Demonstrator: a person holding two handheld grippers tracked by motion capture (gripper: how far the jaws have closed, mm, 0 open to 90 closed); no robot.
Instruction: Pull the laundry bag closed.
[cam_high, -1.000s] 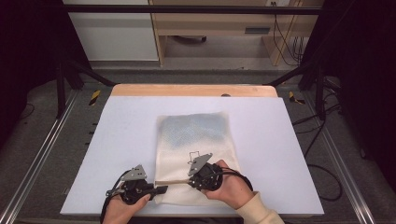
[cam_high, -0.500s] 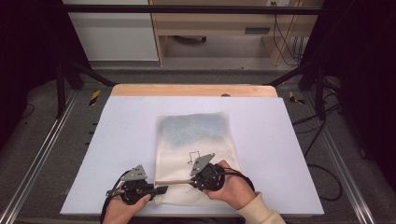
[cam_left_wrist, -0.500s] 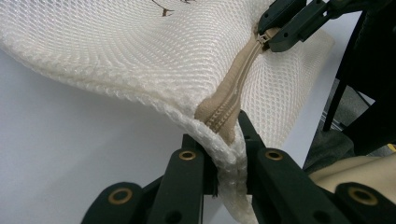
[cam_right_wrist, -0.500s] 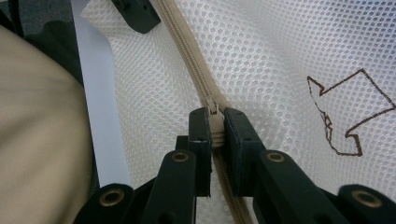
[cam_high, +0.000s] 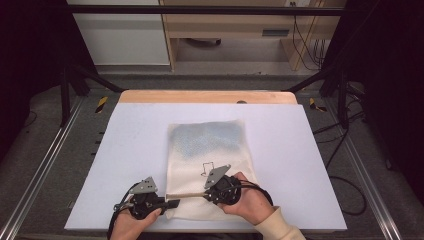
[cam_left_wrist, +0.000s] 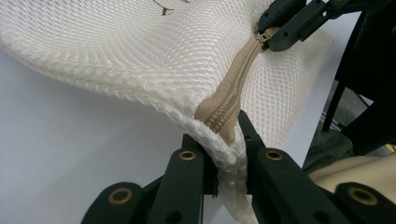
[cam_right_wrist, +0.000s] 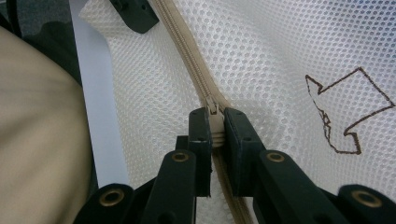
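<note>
I had the left gripper (cam_left_wrist: 227, 154) clenched on the corner of the cream mesh zip bag (cam_high: 215, 150) lying on the white bench (cam_high: 130, 140), anchoring it taut, while the right gripper (cam_right_wrist: 214, 133) pinched the tan zipper's pull (cam_right_wrist: 213, 110).

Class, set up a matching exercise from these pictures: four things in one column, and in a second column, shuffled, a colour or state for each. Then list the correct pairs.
Column 1
1. mesh bag
2. zipper
3. left gripper
4. right gripper

Column 2
A. clamped on the zipper pull
B. tan, running along one edge of the bag
C. cream-white, lying on the table
D. clamped on the bag's corner at the zipper's end

Pairs: 1-C, 2-B, 3-D, 4-A
</note>
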